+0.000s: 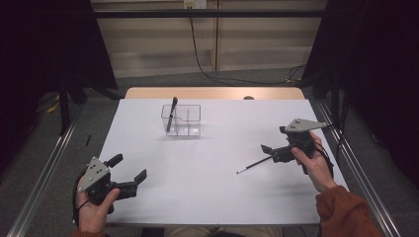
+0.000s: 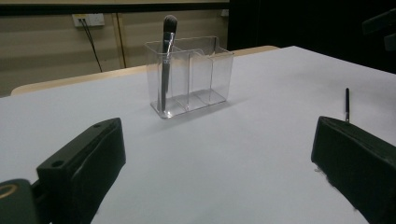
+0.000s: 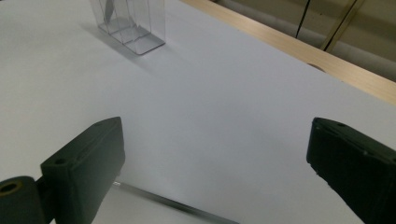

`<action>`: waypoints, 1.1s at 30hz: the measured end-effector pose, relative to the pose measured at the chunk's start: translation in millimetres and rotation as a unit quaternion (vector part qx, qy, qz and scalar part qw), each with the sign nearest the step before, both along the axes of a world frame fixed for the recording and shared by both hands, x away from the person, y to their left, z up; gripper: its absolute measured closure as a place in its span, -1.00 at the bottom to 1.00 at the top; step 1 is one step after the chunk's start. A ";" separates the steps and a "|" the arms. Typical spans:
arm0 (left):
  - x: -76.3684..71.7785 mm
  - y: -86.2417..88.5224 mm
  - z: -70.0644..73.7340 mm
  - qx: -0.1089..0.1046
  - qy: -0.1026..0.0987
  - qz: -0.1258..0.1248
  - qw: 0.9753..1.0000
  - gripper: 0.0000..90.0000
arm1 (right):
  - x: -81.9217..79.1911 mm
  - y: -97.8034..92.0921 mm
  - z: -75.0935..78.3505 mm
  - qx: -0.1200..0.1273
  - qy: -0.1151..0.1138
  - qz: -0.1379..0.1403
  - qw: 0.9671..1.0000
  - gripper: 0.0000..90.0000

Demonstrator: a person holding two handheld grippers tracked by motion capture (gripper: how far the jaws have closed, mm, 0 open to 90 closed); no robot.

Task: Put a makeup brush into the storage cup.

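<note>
A clear plastic organizer with three compartments stands on the white table toward the back left. A dark makeup brush stands upright in its left compartment, bristles up. A thin black brush lies flat on the table right of centre. My right gripper hovers open over the thin brush's near end, which passes low between the jaws. My left gripper is open and empty near the front left corner, facing the organizer and its brush.
The white table has a wooden strip along its far edge. Metal rails run along both sides. A black cable hangs down the back wall. Dark curtains stand at both sides.
</note>
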State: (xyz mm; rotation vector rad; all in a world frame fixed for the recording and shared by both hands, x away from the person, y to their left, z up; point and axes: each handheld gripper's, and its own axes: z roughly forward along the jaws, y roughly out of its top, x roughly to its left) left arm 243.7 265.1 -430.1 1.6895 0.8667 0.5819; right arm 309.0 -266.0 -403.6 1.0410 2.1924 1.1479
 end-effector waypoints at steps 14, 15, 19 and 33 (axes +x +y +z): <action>-0.1 1.2 0.2 -0.005 -0.003 0.001 1.000 -0.93 | 17.0 -3.4 5.5 -0.048 0.096 0.060 0.992 -0.86; -0.1 1.3 0.3 -0.005 -0.003 0.001 1.000 -0.93 | 18.0 -3.3 5.7 -0.054 0.103 0.065 0.991 -0.86; 0.1 1.5 0.0 -0.005 -0.001 0.002 1.000 -0.93 | 21.5 -1.1 6.8 -0.076 0.126 0.088 0.985 -0.91; 1.2 2.4 -0.6 0.001 0.000 0.003 1.000 -0.93 | 27.8 6.3 -0.7 -0.183 0.189 0.137 0.955 -0.86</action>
